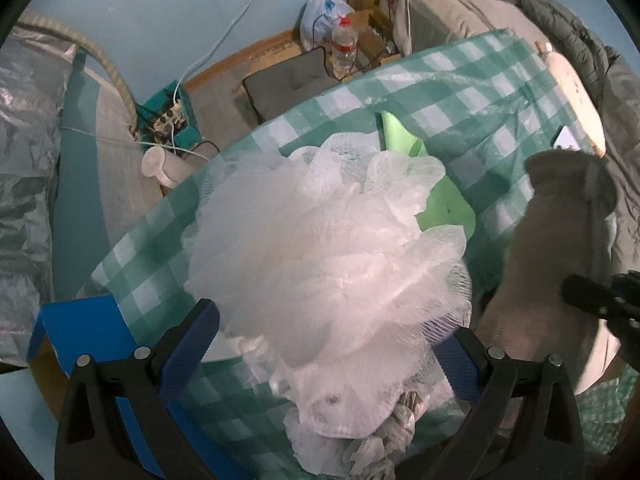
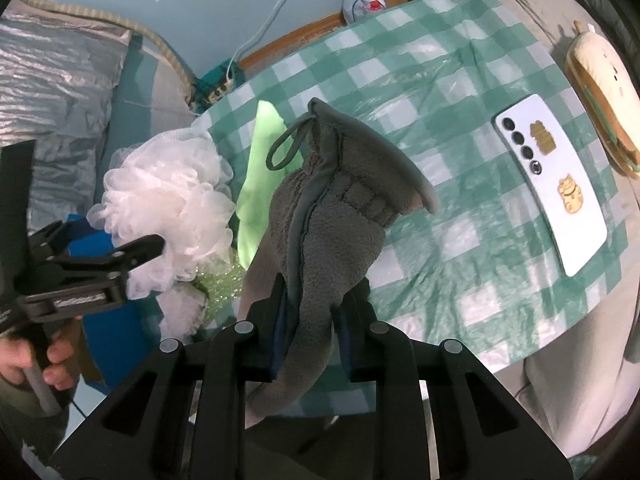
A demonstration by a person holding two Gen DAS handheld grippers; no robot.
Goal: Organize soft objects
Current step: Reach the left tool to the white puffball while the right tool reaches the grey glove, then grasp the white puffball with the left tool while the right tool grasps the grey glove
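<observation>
Jaws of my right gripper (image 2: 312,312) pinch the limp grey fleece mitt (image 2: 332,216) above the checked worktop (image 2: 460,208); left gripper (image 1: 320,344) jaws gape around the airy white mesh pouf (image 1: 320,248), best bunched centrally.

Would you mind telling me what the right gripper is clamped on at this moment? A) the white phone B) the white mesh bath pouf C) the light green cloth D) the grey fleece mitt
D: in the right wrist view the right gripper has its blue pads pressed on the grey fleece mitt, which stands up between them.
</observation>
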